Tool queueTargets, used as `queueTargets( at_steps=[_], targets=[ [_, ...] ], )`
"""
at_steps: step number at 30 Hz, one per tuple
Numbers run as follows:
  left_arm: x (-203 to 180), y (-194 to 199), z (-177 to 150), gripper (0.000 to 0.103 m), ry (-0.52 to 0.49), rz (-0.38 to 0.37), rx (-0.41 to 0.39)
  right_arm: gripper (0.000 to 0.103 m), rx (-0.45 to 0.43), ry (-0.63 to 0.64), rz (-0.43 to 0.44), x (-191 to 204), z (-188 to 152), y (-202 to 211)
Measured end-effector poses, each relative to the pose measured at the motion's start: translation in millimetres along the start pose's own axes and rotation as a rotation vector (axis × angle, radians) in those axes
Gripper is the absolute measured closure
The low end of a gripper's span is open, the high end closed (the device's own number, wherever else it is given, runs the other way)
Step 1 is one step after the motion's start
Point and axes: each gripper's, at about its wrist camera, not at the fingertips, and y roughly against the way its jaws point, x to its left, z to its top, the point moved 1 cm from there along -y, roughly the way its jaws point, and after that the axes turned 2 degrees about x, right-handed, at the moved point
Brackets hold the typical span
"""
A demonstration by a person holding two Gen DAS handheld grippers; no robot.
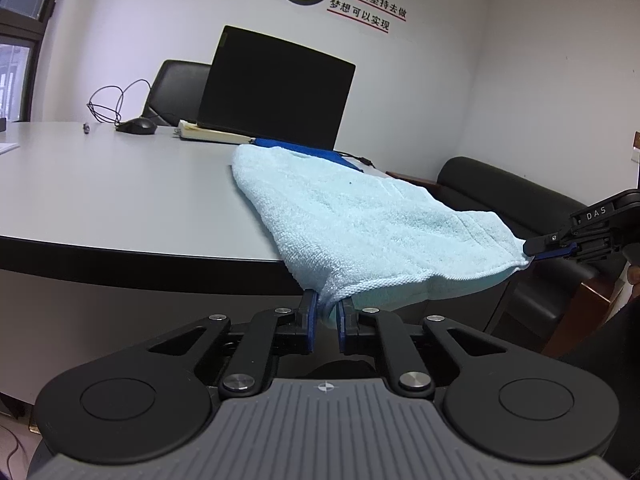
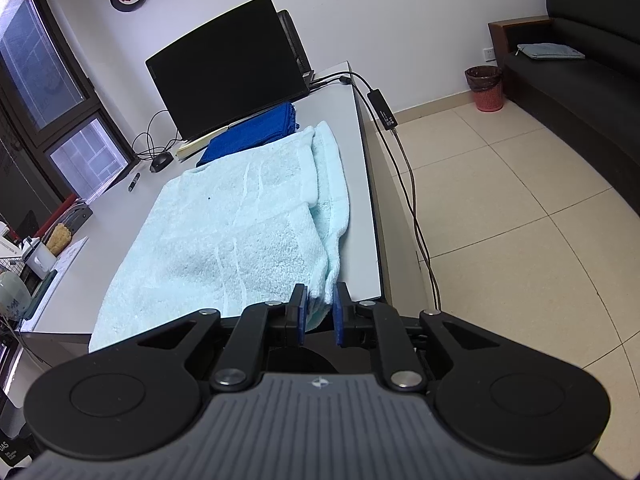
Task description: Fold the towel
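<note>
Stretching ahead of both tools, a grey table [image 2: 362, 208] is seen, and on it the light blue towel [image 2: 224, 232] is spread, its near edge drawn off the table's front rim and held up in the air. Beyond the towel, further from the tools, a dark laptop [image 1: 276, 88] is stood open, with a folded dark blue cloth [image 2: 256, 132] laid just before it, touching the towel's far end. The left gripper [image 1: 327, 320] is pressed together on the towel's near left corner, a bunch of cloth being pinched between its blue pads. The right gripper [image 2: 320, 310] is likewise closed on the near right corner, the hem being nipped between its pads; in the left wrist view it is seen off to the right, gripping that corner tip. The step in hand is judged to be the start of a fold, both near corners being taken up. For the next move, both corners would need to be carried forward together, level and taut, over the towel's body, and laid down by its far edge so that the hems are matched.
</note>
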Motion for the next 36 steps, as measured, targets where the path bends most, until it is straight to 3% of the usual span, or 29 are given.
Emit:
queueTargets(
  at_steps=[9,11,29,36],
  targets=[
    [1,-2,1,0.091,0.0,0.003,0.004,0.091,-0.016,0.058,-0.041,12,-7,0],
    [1,0,2,0.097,-0.017,0.016,-0.004,0.091,-0.024,0.061,-0.044,13,-7,1],
    [14,39,52,0.097,-0.185,0.136,-0.098,0.092,-0.176,0.146,0.039,55,8,35],
    [36,38,62,0.097,-0.219,0.22,-0.058,0.092,-0.143,0.163,0.094,78,10,23]
  ],
)
